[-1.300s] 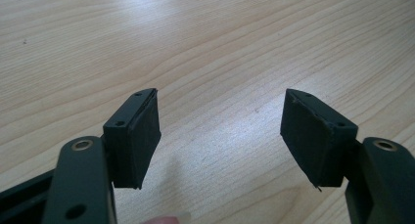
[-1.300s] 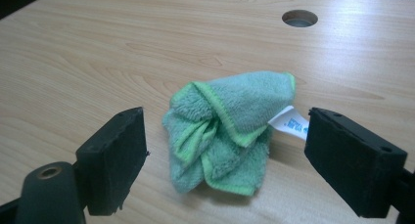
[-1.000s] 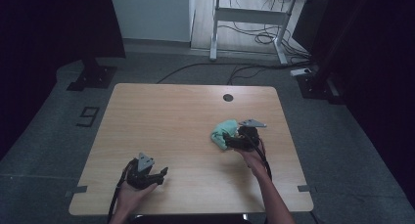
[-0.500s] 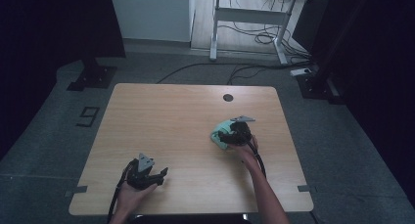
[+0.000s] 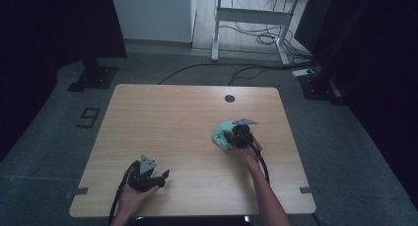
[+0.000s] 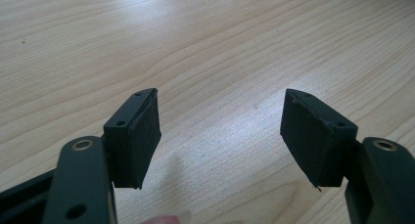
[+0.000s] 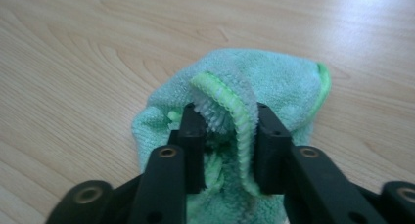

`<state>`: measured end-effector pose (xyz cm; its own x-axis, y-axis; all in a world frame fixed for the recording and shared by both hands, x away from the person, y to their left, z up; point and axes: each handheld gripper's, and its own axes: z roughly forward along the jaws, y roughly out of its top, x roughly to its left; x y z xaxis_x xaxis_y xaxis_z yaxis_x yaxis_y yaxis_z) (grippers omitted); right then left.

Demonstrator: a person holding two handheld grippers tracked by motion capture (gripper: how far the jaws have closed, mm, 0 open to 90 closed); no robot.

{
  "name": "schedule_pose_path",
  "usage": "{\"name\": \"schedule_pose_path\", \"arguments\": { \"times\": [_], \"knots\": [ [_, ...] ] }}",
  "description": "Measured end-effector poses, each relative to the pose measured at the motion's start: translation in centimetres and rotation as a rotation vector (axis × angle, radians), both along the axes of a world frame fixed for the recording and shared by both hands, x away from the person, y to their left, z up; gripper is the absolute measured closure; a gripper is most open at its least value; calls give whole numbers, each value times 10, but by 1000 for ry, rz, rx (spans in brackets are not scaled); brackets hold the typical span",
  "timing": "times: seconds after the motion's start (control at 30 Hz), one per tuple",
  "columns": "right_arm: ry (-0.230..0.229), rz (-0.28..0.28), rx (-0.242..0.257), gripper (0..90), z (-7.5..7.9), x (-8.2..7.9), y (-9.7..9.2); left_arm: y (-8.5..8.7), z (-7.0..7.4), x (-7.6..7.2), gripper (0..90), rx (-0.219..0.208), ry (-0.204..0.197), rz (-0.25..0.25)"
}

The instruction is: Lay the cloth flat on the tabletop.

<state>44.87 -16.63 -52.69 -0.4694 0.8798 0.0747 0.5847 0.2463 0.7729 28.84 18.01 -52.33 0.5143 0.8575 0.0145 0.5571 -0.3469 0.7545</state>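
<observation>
Cloth: green cloth [image 7: 244,92] lies bunched on the worktop [image 5: 172,117], near the dark hole [image 5: 229,98] | Fingers: your right gripper [image 7: 225,136] has just squeezed onto a fold; left gripper [image 6: 220,131] open, empty | Risk: you pinch only an edge, so it may slip out when lifted.

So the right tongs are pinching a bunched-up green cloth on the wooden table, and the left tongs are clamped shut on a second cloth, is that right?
Not quite. The right tongs do pinch the bunched green cloth on the wooden table, their jaws having just been closing on it. But the left tongs stand open with nothing but bare wood between them, as the left gripper view shows.
</observation>
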Motion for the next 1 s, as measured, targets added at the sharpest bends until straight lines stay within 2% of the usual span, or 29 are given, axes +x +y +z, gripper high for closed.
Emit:
{"name": "schedule_pose_path", "arguments": {
  "times": [0.1,0.17,0.4,0.67,0.8,1.0],
  "knots": [
    [-29,20,18,736,-1,-5,-3,1,0,0,313,-2,2,2],
    [-27,32,50,743,1,-9,-6,2,1,0,314,-4,1,5],
    [-85,91,107,747,23,-24,-10,2,2,0,313,-10,4,1],
    [-117,150,163,747,38,-41,-9,2,4,-1,320,-14,6,-6],
    [-165,192,193,747,48,-59,-4,4,4,0,325,-24,9,-2],
    [-179,237,205,745,48,-80,5,4,5,0,327,-25,7,-2]
  ]
}}
